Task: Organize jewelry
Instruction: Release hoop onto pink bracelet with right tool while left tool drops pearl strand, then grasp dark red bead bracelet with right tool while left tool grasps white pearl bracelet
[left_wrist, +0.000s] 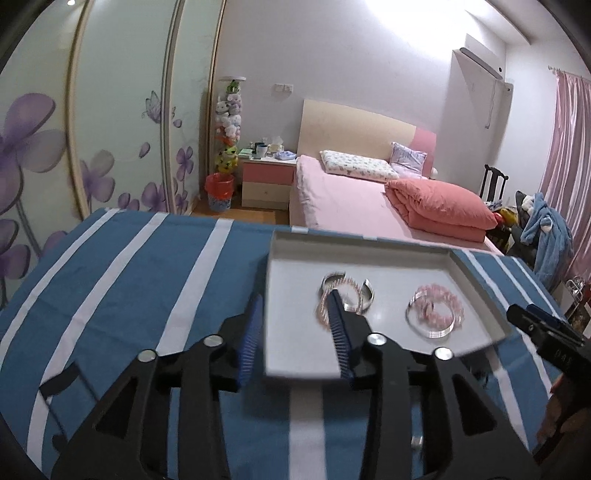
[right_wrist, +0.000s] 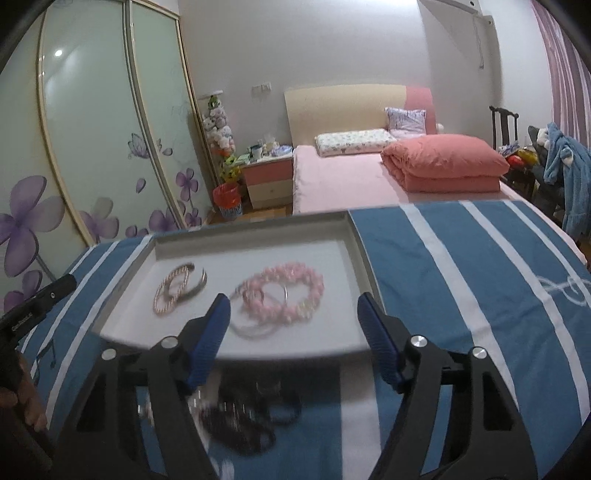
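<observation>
A shallow white tray (left_wrist: 476, 273) (right_wrist: 354, 236) sits on a blue and white striped cloth. In it lie a pearl bracelet with a silver cuff (left_wrist: 364, 295) (right_wrist: 177, 286) and a pink bead bracelet with a silver bangle (left_wrist: 437, 308) (right_wrist: 284, 291). My left gripper (left_wrist: 295, 302) is open, its jaws straddling the tray's left wall, one over the pearl bracelet. My right gripper (right_wrist: 293, 301) is open over the tray's near edge, in front of the pink bracelet. Dark bead bracelets (right_wrist: 243, 417) lie on the cloth beneath it.
The striped cloth (left_wrist: 129, 277) (right_wrist: 461, 277) covers the table on both sides of the tray. The right gripper's tip shows at the right edge of the left wrist view (left_wrist: 543, 325). Behind are a pink bed (right_wrist: 351, 177), nightstand and wardrobe.
</observation>
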